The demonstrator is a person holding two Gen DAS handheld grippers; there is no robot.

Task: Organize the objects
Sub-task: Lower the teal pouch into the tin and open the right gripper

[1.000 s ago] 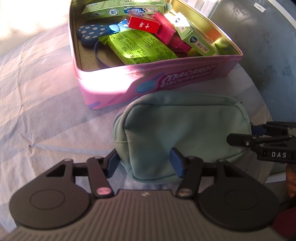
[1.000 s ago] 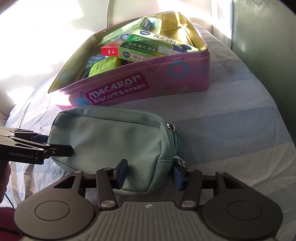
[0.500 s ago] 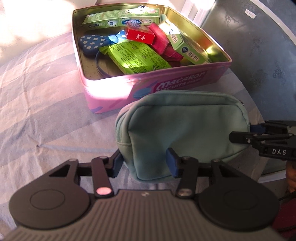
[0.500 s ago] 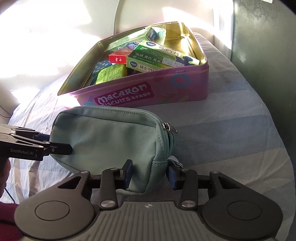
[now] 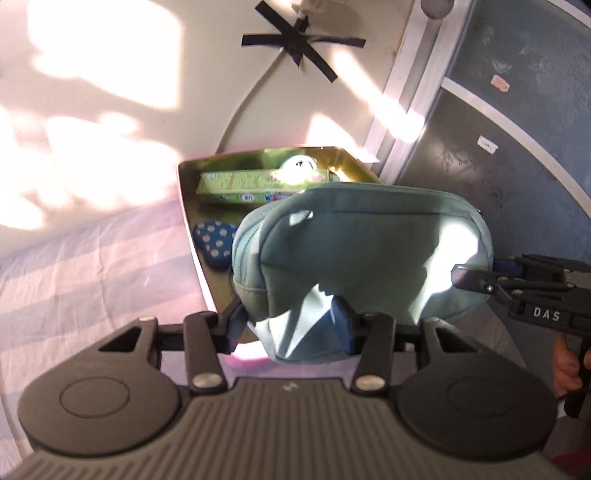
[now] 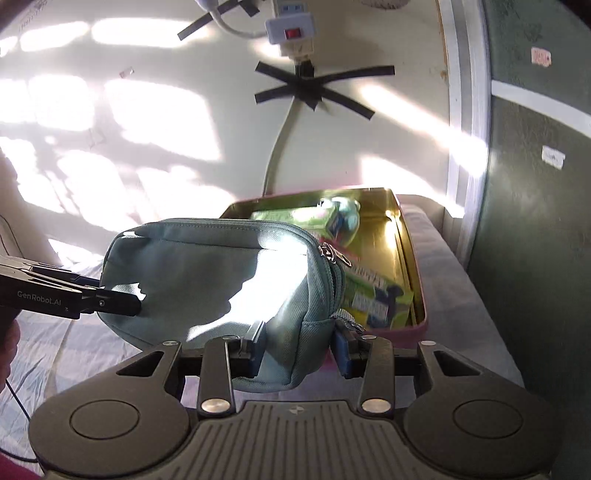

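A teal fabric pouch [image 5: 362,243] with a zipper is held in the air between both grippers, over the near side of the pink biscuit tin [image 5: 186,221]. My left gripper [image 5: 286,325] is shut on the pouch's left end. My right gripper [image 6: 299,350] is shut on its right end, by the zipper pull [image 6: 328,254]; the pouch [image 6: 207,273] fills the middle of that view. Each gripper shows in the other's view, the right one [image 5: 480,278] and the left one [image 6: 110,301]. The tin [image 6: 417,280] holds green boxes and a blue dotted item [image 5: 214,240].
The tin sits on a striped cloth [image 5: 92,266] near a white wall with a taped cable [image 6: 306,88] and a power strip [image 6: 291,33]. A dark green panel [image 6: 535,221] stands close on the right.
Both grippers have closed on the pouch and lifted it off the cloth, up and forward over the tin. The views now tilt up toward the wall.
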